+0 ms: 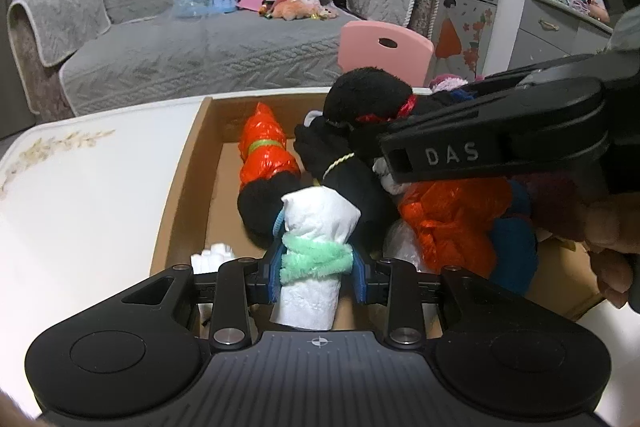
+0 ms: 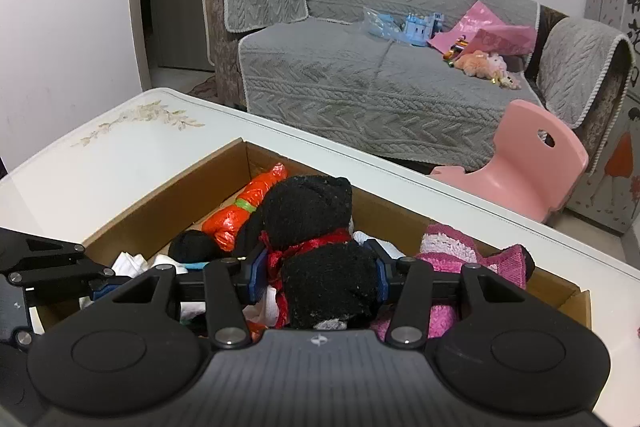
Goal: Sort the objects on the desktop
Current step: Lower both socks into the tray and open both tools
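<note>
Risk check: both claws are loaded over the cardboard box (image 1: 182,183), which sits on the white table (image 1: 100,187).

Left gripper (image 1: 316,269) pinches a white rolled towel (image 1: 316,227) at its green fuzzy tie (image 1: 316,259), lower centre of the left wrist view. Roll stands roughly upright, low in the box.

Right gripper (image 2: 318,277) pinches a black sock bundle (image 2: 316,227) around its red ribbon (image 2: 308,247), centre of the right wrist view. Bundle is bulky and bulges above and below the pads.

Failure modes, my read:
- Grip is on the ties. Soft fabric compresses, so either roll could slide out if lifted or swung fast.
- Box is crowded: orange plastic bundle (image 1: 266,147), second orange one (image 1: 448,227) at right, pink towel (image 2: 464,255). Black bundle touches its neighbours, so fuzz could snag and drag one out.
- Right tool crosses the upper right of the left wrist view, close to the left claw. Simultaneous moves risk a clash.
- Ribbon loosening would unroll the socks.
</note>
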Demonstrator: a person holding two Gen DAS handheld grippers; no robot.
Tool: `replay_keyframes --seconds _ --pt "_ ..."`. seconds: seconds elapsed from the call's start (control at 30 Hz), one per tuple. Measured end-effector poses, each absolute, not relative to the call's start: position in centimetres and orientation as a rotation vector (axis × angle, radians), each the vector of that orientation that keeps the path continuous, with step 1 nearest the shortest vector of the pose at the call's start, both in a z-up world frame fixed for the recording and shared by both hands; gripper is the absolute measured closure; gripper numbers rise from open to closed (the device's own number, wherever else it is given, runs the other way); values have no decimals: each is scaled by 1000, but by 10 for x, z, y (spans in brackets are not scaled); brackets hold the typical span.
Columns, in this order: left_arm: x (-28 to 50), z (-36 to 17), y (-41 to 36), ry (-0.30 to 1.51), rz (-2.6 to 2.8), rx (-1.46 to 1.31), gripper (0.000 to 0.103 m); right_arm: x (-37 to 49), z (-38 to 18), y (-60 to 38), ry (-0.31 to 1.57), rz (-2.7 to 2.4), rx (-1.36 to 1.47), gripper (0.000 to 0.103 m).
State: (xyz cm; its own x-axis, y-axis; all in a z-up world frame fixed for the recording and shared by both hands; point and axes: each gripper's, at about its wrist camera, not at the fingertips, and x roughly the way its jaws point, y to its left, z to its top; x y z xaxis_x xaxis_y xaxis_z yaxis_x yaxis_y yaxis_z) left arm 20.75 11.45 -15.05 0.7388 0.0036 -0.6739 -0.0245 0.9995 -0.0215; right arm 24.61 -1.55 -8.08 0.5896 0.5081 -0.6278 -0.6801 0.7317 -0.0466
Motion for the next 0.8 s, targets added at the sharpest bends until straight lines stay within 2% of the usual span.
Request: replay_keyframes --seconds 0.27,0.5,0.57,0.6,0.63,0.73,0.8 --pt "205 -154 116 742 13 -26 62 244 -81 -14 626 688 -305 55" --pt "203 -154 112 737 15 -10 61 244 -80 -12 623 683 -320 49" --pt "203 -155 110 737 9 2 55 245 -80 -11 626 683 -323 41" --pt "202 -155 108 737 3 11 49 243 -80 -10 621 688 -323 23" --pt "201 -156 105 739 -7 20 41 241 -78 -10 609 693 -325 1" --pt "199 -157 94 751 -35 49 23 231 -73 -10 574 680 -338 1" --pt "197 -157 89 747 -23 72 21 226 -67 -13 552 680 -329 1"
